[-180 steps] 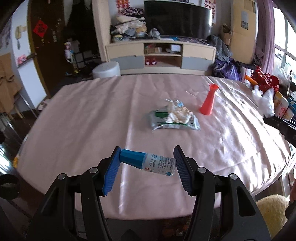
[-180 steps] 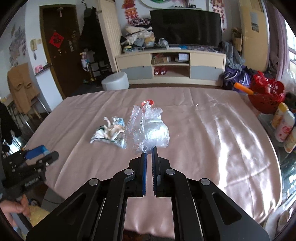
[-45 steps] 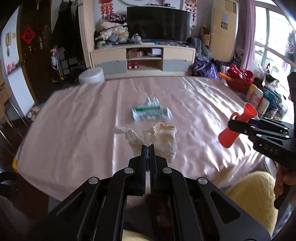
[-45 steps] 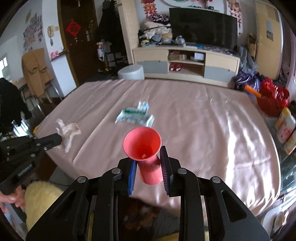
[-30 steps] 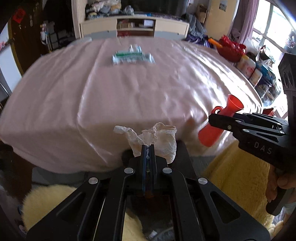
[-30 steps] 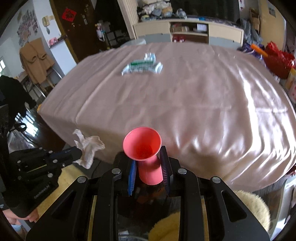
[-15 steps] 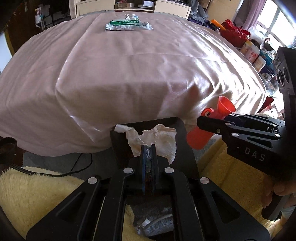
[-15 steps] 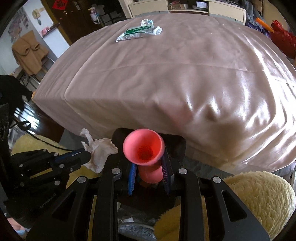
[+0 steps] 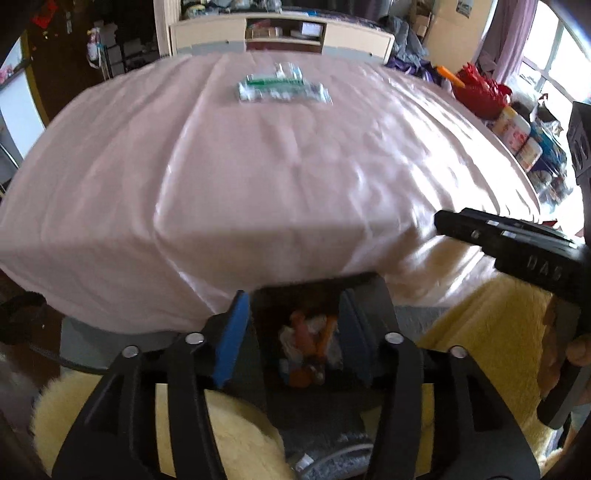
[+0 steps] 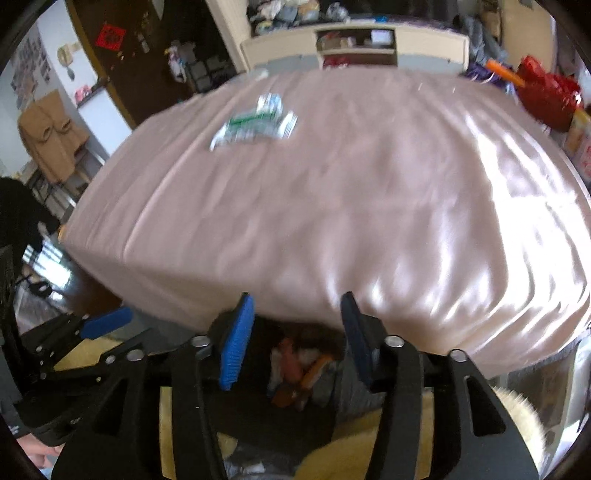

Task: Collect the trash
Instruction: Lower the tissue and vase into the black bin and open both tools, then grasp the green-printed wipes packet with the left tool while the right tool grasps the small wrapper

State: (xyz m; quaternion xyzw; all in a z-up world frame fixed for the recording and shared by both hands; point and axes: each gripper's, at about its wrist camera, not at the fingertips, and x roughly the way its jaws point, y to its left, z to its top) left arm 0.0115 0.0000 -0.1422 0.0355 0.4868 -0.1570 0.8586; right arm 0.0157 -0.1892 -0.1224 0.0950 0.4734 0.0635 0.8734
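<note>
Below the near edge of the table, a dark bin [image 9: 369, 291] holds a blurred heap of trash [image 9: 308, 343]: orange-red pieces and pale crumpled bits, too smeared to tell which way any of them points. One more piece, a flat green-and-white wrapper [image 9: 282, 88], lies far out on the tabletop, its long axis running across the left wrist view; in the right wrist view the same wrapper [image 10: 255, 123] slants up toward the right.

The left gripper [image 9: 291, 332] hangs over the bin with its jaws spreading apart and nothing between them; the trash shows in the gap but lies well below the blue pads. The right gripper [image 10: 297, 334] does the same, jaws opening, empty, above the same heap. Each tool appears at the edge of the other's view, and part of a hand [image 9: 578, 350] grips the right tool's handle.

A glossy pink cloth [image 9: 258, 177] covers the table and drapes over its edge. Fluffy yellow fabric [image 9: 480, 325] flanks the bin. Beyond the table stand a low cream cabinet [image 9: 280, 35], a dark door [image 10: 147, 51], a red basket [image 9: 480, 94] and bottles by a window.
</note>
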